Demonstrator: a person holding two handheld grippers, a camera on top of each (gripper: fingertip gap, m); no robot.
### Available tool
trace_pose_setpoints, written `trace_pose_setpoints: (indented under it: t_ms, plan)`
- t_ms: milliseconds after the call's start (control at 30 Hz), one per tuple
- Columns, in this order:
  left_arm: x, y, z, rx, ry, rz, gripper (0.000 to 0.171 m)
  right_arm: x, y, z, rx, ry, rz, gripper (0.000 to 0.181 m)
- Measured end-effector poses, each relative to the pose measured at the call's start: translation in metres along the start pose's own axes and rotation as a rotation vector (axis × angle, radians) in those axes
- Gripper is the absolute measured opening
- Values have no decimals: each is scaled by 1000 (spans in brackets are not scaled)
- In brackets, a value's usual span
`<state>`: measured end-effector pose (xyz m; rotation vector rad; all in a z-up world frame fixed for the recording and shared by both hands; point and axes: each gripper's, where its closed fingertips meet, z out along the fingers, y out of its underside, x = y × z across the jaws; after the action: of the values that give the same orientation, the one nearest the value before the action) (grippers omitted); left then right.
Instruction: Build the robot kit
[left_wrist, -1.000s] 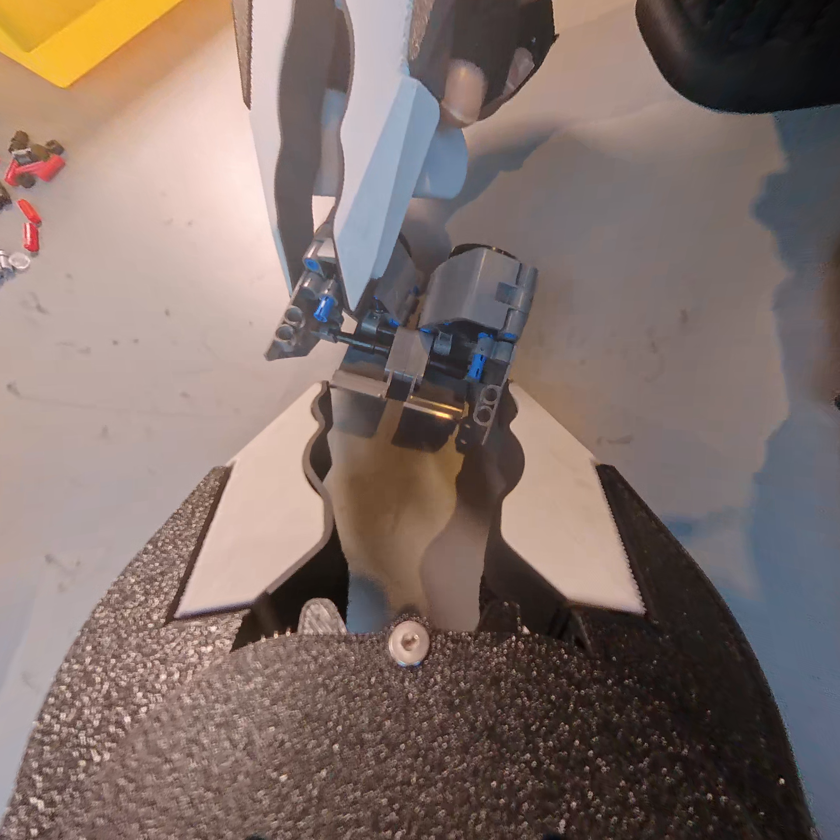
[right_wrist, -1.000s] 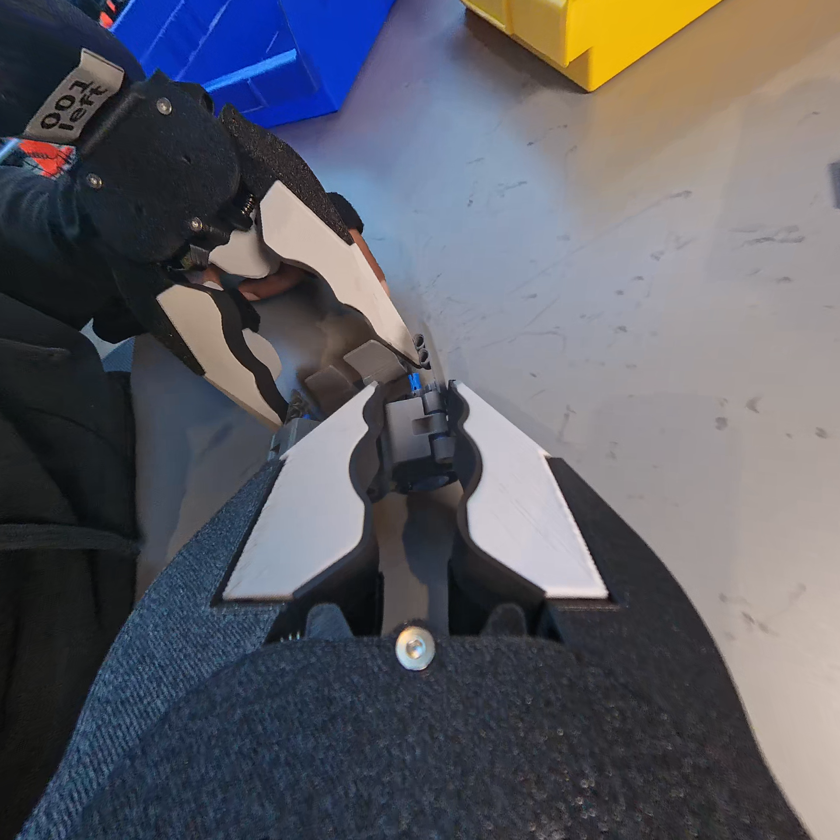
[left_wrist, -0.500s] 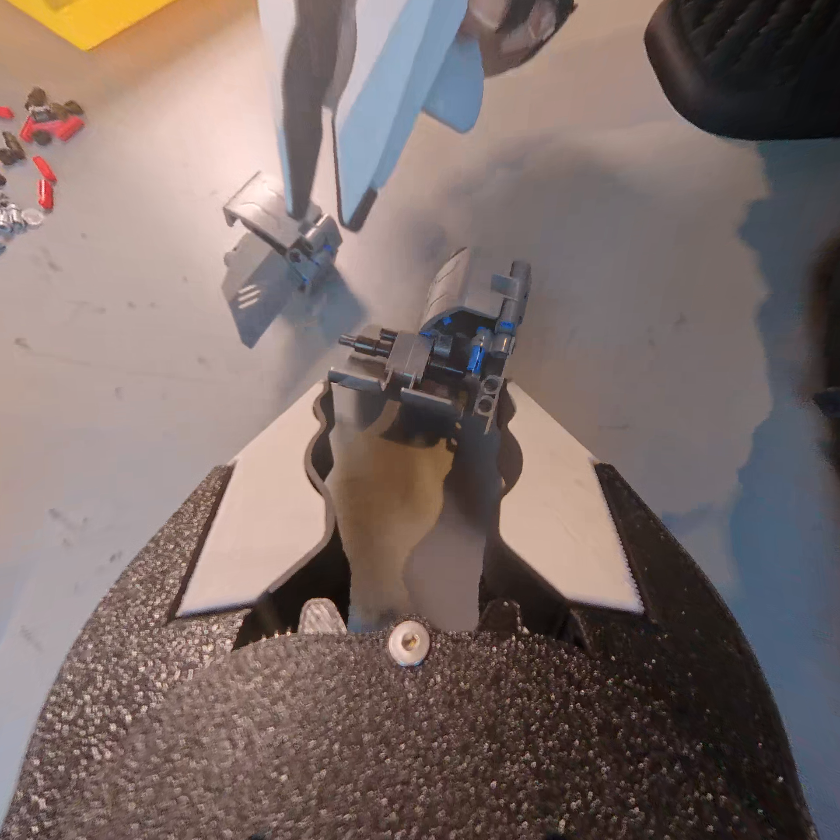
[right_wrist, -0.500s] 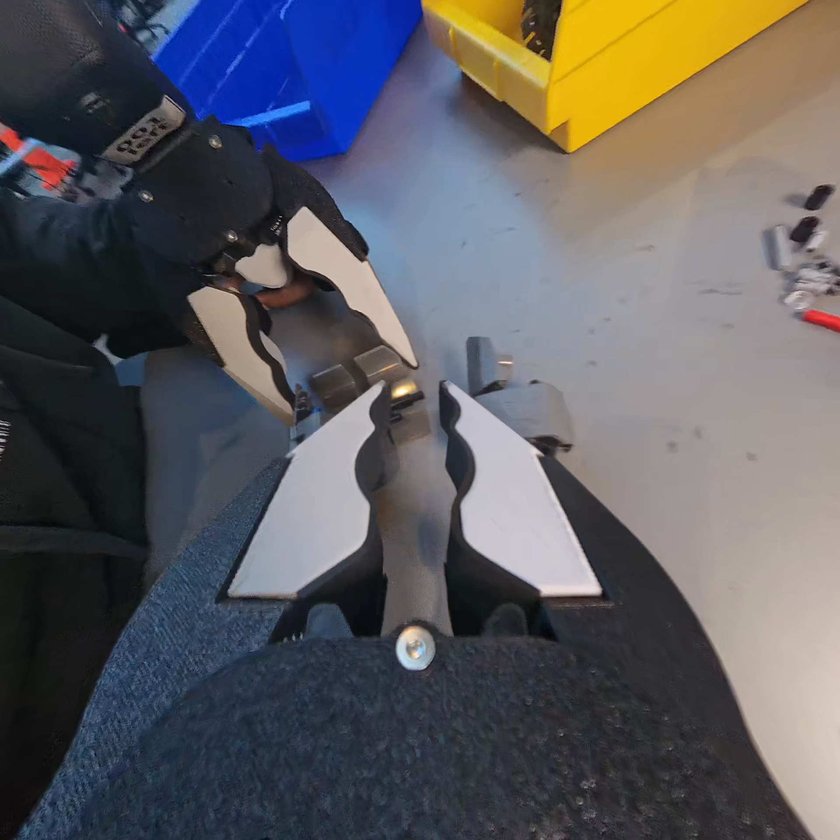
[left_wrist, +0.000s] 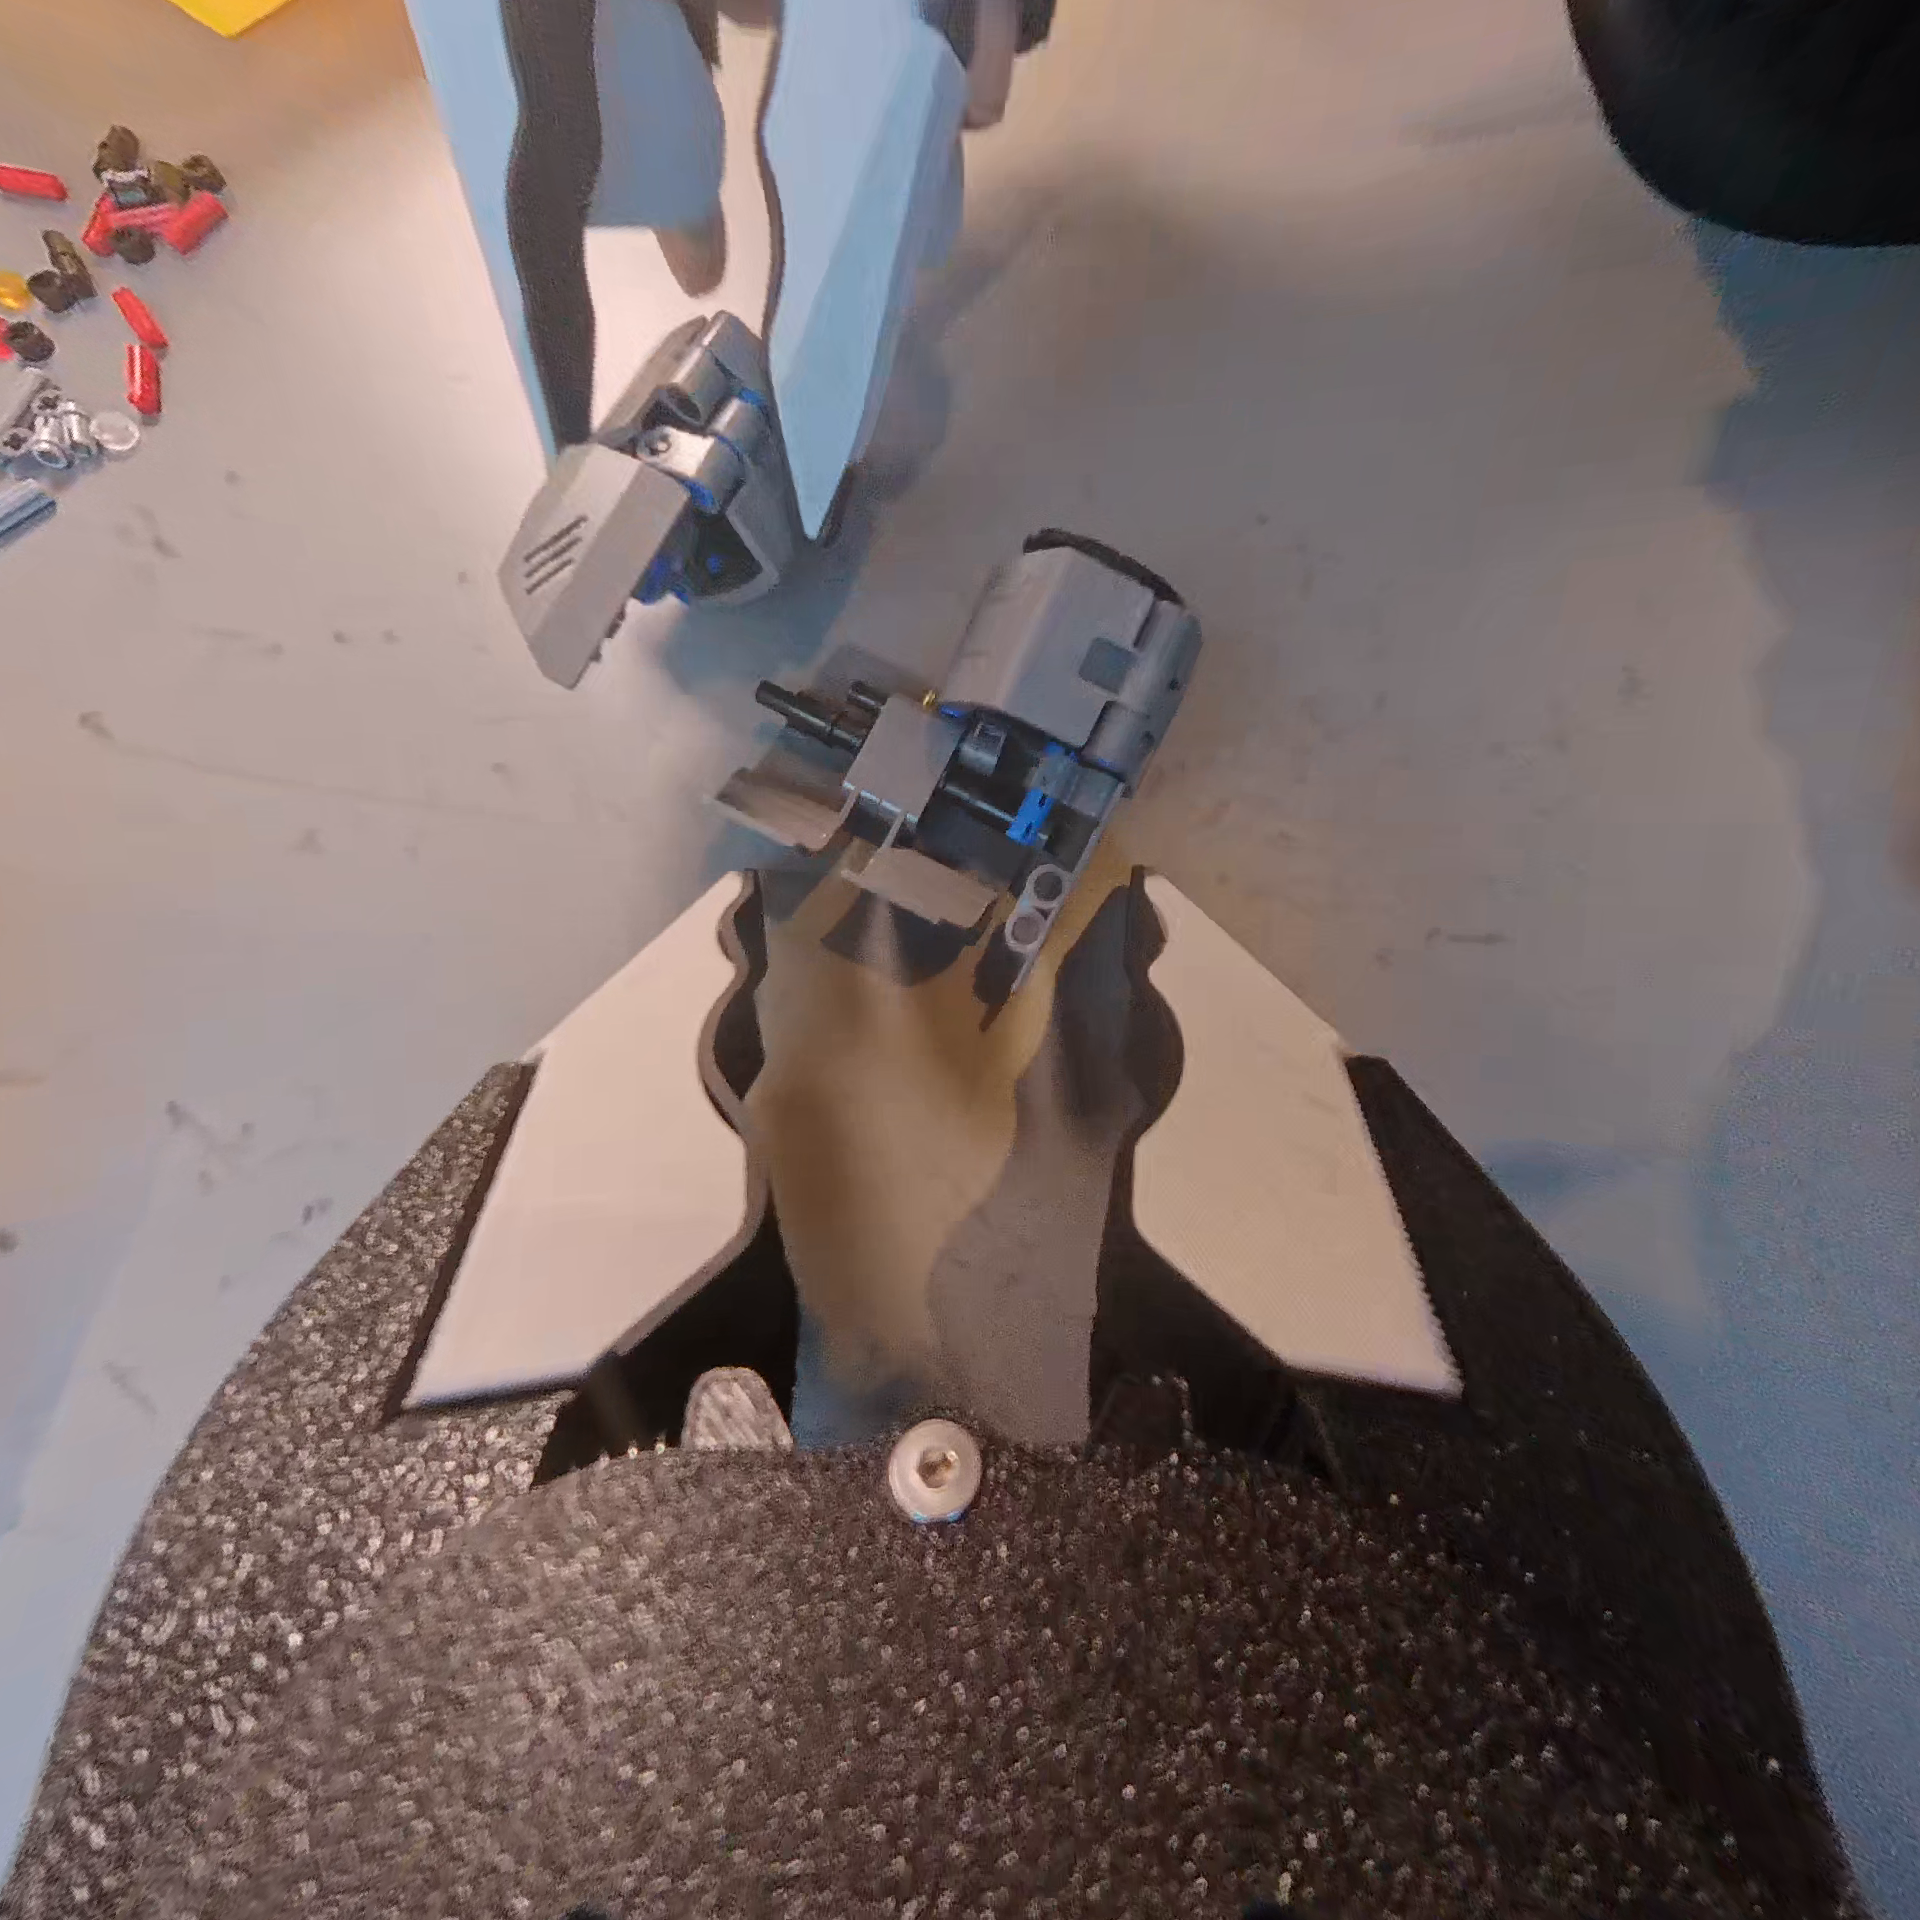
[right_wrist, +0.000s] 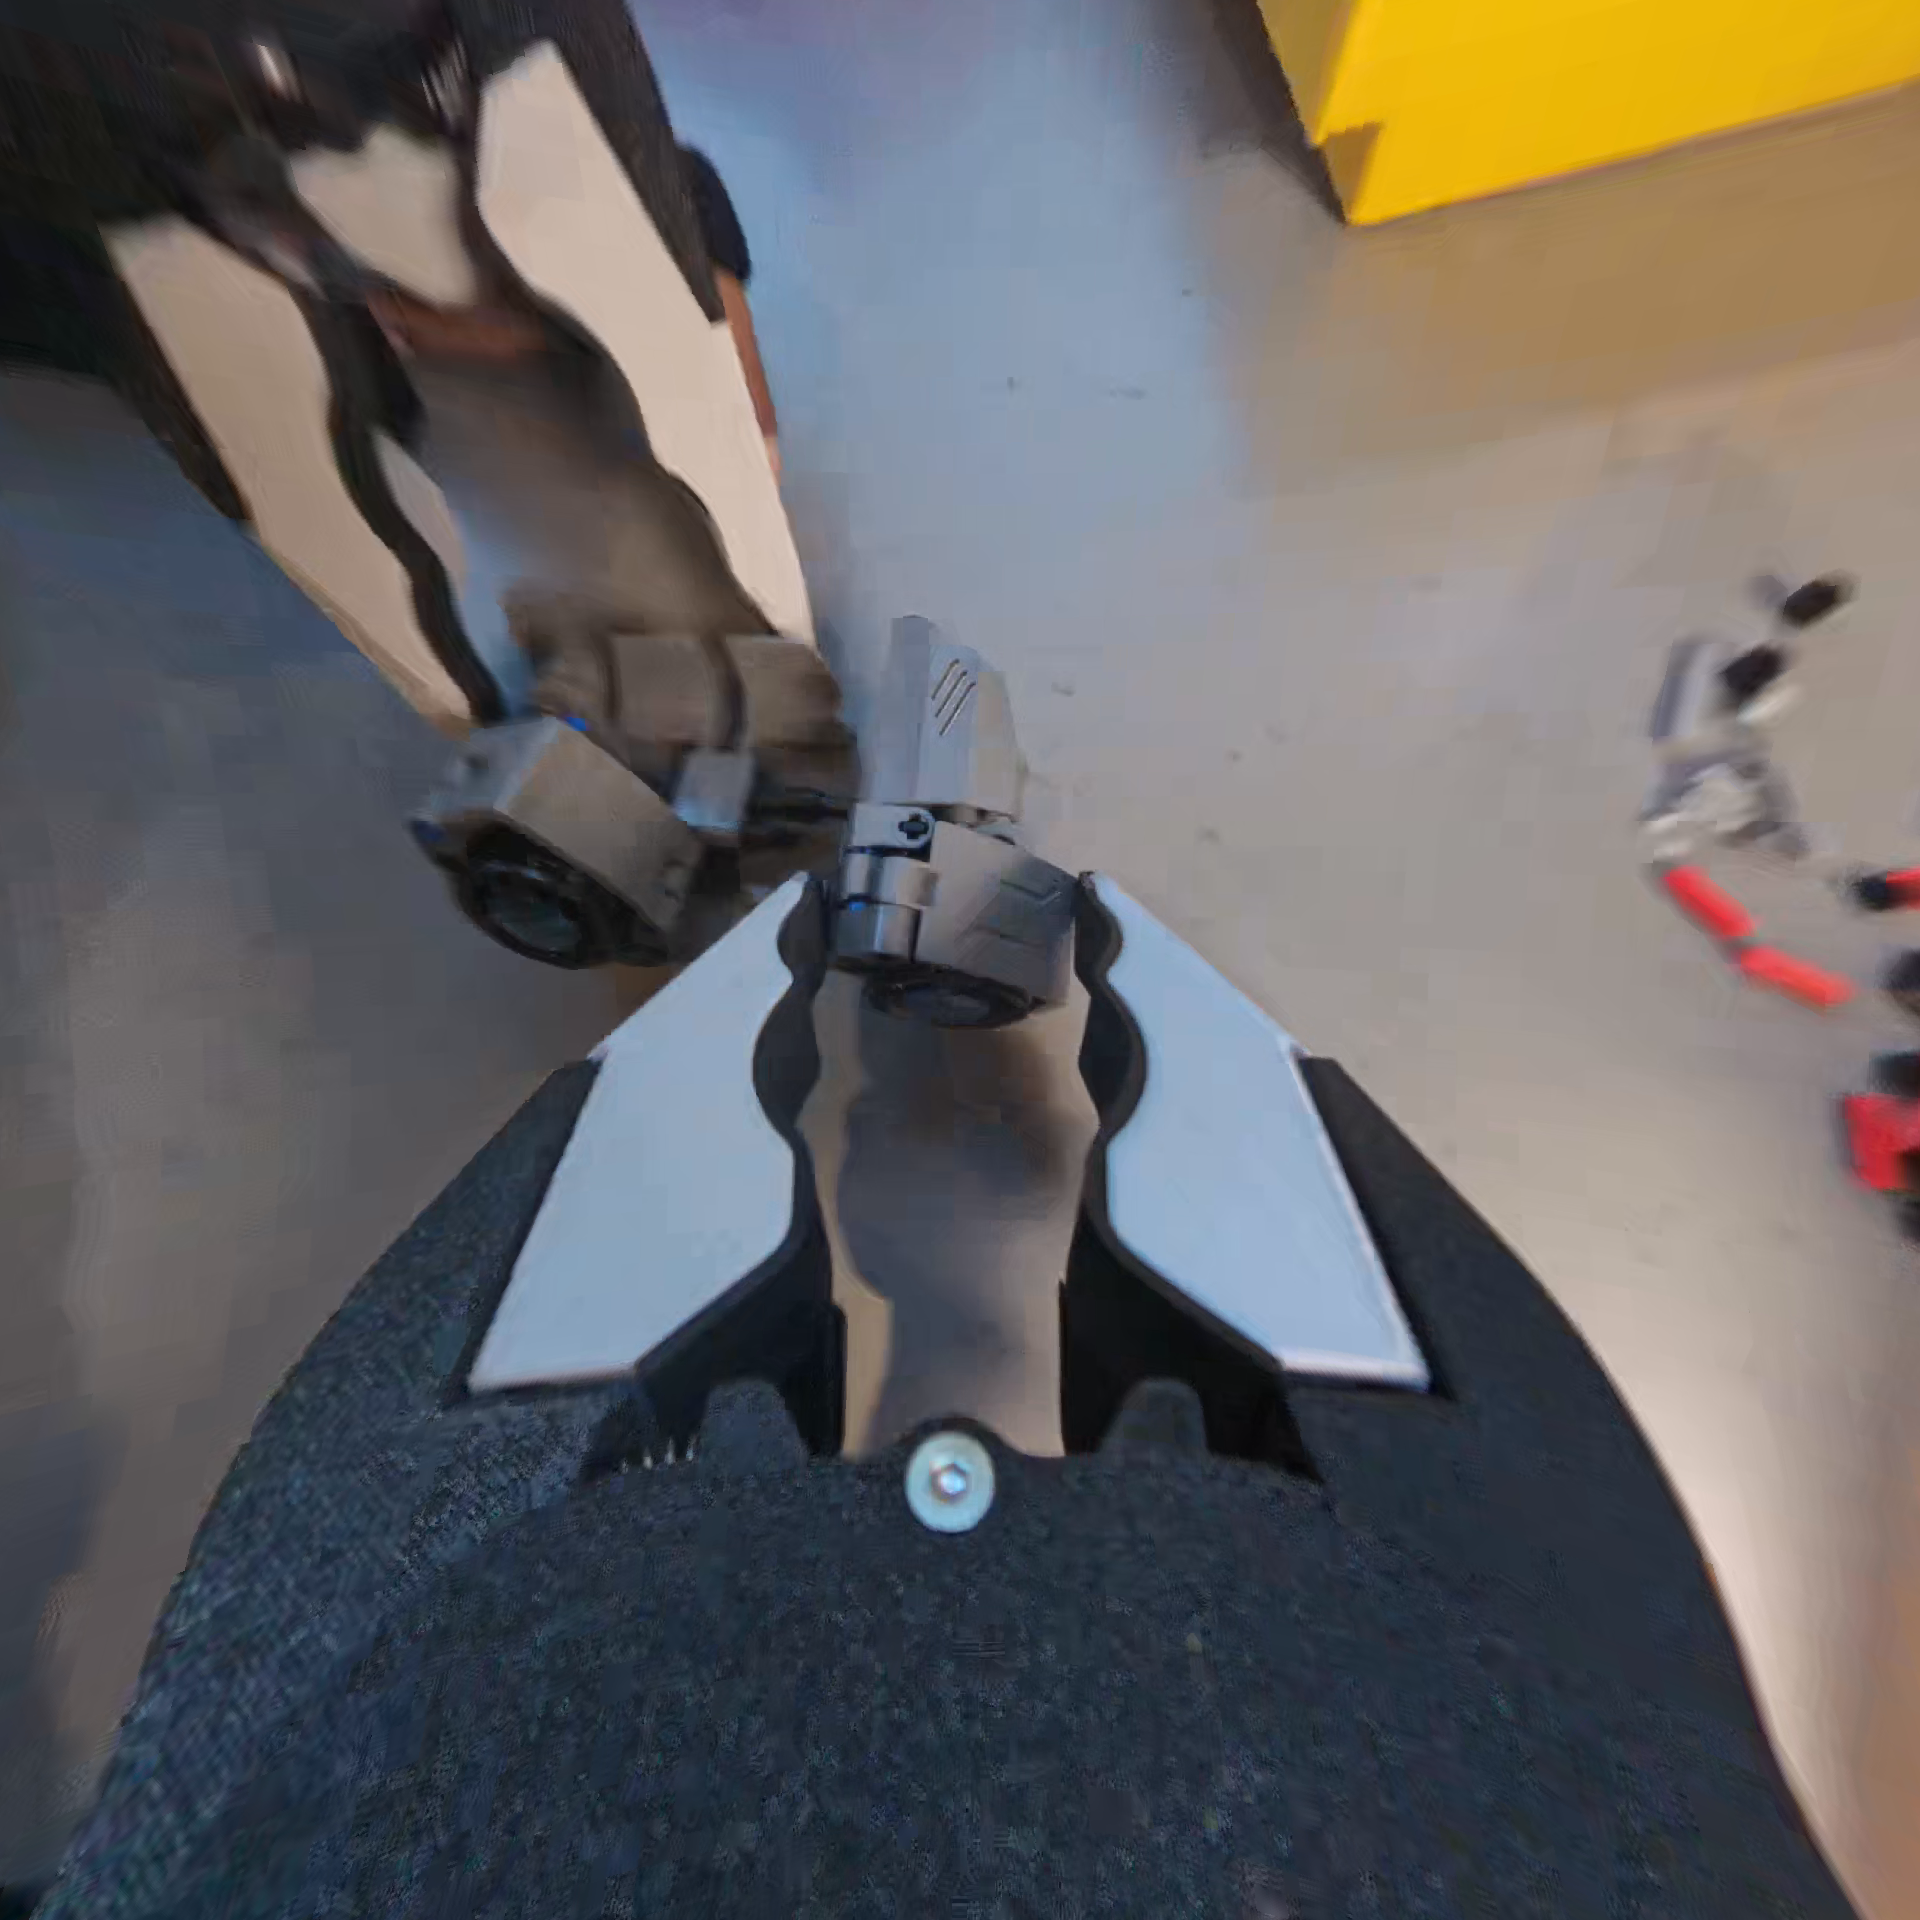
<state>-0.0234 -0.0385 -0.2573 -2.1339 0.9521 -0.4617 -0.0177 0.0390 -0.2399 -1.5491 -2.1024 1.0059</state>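
Now that grey piece (right_wrist: 935, 914) is sitting split, just beside grey assembly (left_wrist: 997, 748) | right gripper (right_wrist: 942, 883) fingers are clamping the piece | left gripper (left_wrist: 940, 883) fingers are bracketing the assembly, hold unclear

Right gripper (right_wrist: 943, 894) closing round a grey brick piece (right_wrist: 940, 904), left gripper (right_wrist: 644, 665) just beyond over a second grey assembly (right_wrist: 582, 821), yellow bin (right_wrist: 1600, 94) top right, red bits (right_wrist: 1756, 945) scattered right
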Motion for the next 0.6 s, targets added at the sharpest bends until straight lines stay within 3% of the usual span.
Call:
trace_pose_setpoints:
  t_ms: [100, 200, 300, 400, 467, 533, 600]
  plan:
    - [5, -17, -16, 135, 102, -80, 72, -15, -19, -7, 150, -279, 431, 46]
    - [-14, -36, -39, 290, 118, -197, 65, -34, -39, -17, 285, -485, 614, 46]
    - [-29, -50, -50, 375, 45, -126, 60, -60, -50, -20, 312, -638, 647, 46]
    - [-16, -68, -53, 439, 88, -14, 51, -81, -61, -23, 314, -760, 629, 47]
    - [-6, -76, -55, 472, 130, 30, 32, -91, -63, -22, 287, -798, 599, 47]
    - [-3, -80, -58, 499, 148, 18, 2, -92, -63, -21, 286, -798, 591, 46]
    - [-2, -81, -57, 510, 168, -28, 0, -90, -63, -21, 306, -764, 566, 47]
